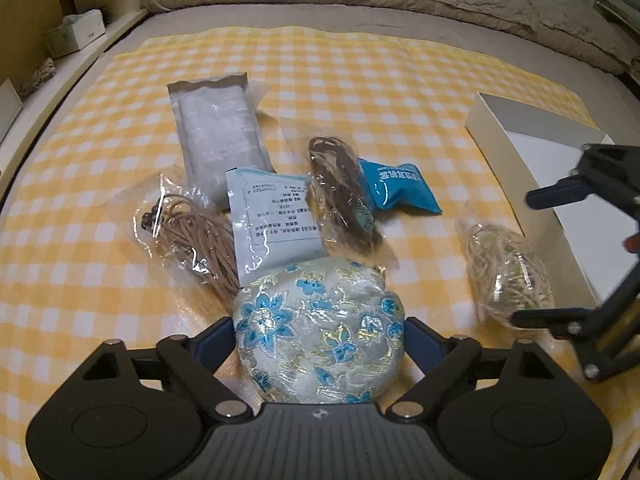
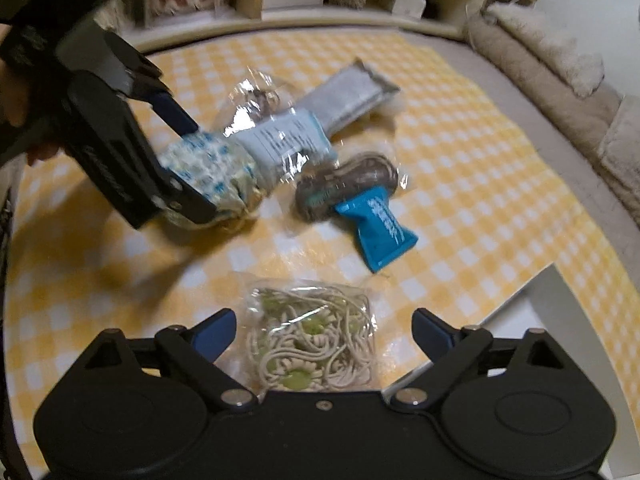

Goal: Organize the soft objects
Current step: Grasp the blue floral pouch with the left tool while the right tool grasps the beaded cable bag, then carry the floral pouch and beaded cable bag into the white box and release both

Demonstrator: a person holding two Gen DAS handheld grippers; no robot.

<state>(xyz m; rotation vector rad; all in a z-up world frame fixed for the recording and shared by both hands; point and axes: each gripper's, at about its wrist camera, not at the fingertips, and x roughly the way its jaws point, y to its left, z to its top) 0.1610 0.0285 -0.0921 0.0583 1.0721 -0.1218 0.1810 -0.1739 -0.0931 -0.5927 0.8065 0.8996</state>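
On the far left of the left wrist view, a tissue box [image 1: 76,34] is seen on a shelf beside the bed. Further in, a yellow checked cloth [image 1: 100,240] is spread over the bed, and the soft items are laid out on it. A clear bag of tan cord [image 1: 192,232] is found at the left, with a long grey pouch [image 1: 220,136] just beyond it and a white printed sachet [image 1: 276,220] overlapping both. Near centre, a floral brocade pouch [image 1: 320,332] is gripped by the left gripper [image 1: 320,336], its blue fingers pressed against both sides; in the right wrist view the pouch [image 2: 208,172] is seen clamped and lifted at a tilt. A clear bag of brown cord [image 1: 344,200] is placed right of the sachet, and a blue packet [image 1: 400,188] touches its right side. Further right, a clear bag of cream cord with green flowers [image 2: 316,348] is framed between the spread fingers of the right gripper [image 2: 322,334], which is held wide open around it without contact. At the far right, a white box [image 1: 560,184] is set on the cloth.
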